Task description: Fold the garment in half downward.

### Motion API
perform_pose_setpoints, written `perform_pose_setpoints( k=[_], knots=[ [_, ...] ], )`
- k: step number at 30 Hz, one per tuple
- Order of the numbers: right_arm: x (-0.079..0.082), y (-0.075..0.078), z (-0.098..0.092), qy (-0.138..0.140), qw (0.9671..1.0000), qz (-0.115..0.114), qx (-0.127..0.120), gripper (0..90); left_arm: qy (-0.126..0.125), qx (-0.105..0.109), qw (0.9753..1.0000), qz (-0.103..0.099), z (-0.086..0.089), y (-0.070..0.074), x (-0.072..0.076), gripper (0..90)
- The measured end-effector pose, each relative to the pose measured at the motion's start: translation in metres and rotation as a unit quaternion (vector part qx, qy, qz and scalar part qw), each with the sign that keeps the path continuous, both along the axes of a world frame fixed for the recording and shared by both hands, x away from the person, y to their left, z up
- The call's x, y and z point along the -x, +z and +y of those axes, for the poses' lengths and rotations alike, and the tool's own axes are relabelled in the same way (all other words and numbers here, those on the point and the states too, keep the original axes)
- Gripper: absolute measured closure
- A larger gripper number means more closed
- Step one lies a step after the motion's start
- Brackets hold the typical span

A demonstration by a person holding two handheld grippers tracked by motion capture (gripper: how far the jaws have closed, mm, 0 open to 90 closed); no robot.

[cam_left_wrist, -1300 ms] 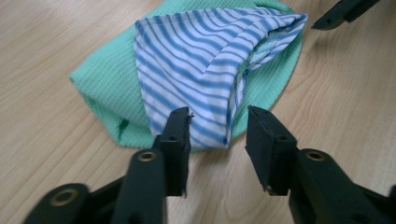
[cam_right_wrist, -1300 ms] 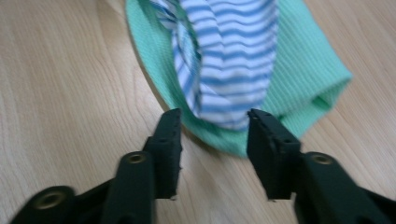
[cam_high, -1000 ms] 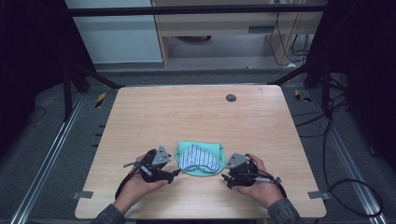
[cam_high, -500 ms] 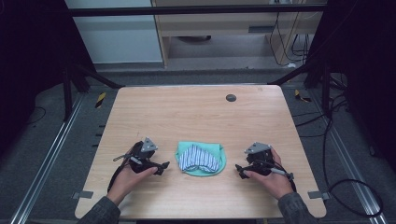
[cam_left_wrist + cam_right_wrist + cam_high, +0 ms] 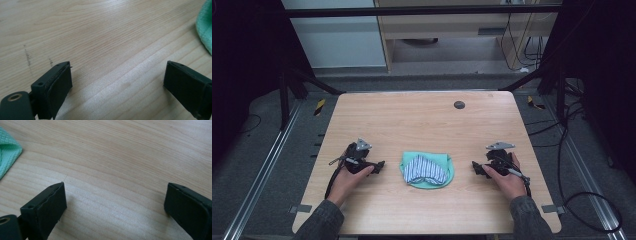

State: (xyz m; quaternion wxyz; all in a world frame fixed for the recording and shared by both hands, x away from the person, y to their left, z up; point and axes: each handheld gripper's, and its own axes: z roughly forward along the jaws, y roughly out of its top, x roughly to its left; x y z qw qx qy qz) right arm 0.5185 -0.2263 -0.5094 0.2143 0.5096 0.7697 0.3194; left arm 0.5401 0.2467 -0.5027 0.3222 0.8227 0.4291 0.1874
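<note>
A folded green cloth (image 5: pixel 439 180) with a blue-and-white striped cloth (image 5: pixel 424 168) on top lies near the front middle of the wooden table (image 5: pixel 412 117). My left gripper (image 5: pixel 379 165) rests on the table to the left of the cloths, open, with bare wood between its jaws. The left gripper view has the green cloth's edge (image 5: pixel 205 27) at upper right. My right gripper (image 5: pixel 475 166) lies to the right of the cloths, open and empty. A corner of the green cloth (image 5: pixel 7 152) shows at the left of the right gripper view.
A small dark round disc (image 5: pixel 459 104) sits on the table near its far edge. Black frame bars (image 5: pixel 422 11) and cables (image 5: pixel 572 130) surround the table. A cabinet (image 5: pixel 437 30) stands beyond it.
Both grippers have drawn apart sideways from the cloths, the left one leftward and the right one rightward. The cloths lie where they were.
</note>
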Motion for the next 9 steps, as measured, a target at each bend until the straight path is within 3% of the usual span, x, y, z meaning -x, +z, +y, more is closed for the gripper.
perform_pose_setpoints(
  k=[4, 9],
  knots=[
    [-0.0010, -0.0027, 0.0033, -0.015, 0.9998, -0.009, -0.006, 0.6, 0.009, 0.017, 0.9997, -0.012, 0.0009, -0.0048, -0.0031, 4.1],
    [0.0016, -0.0030, 0.0076, -0.048, 0.9988, -0.009, -0.005, 0.1, 0.025, 0.014, 0.9995, -0.012, 0.0011, -0.0053, -0.0038, 1.0]
  ],
)
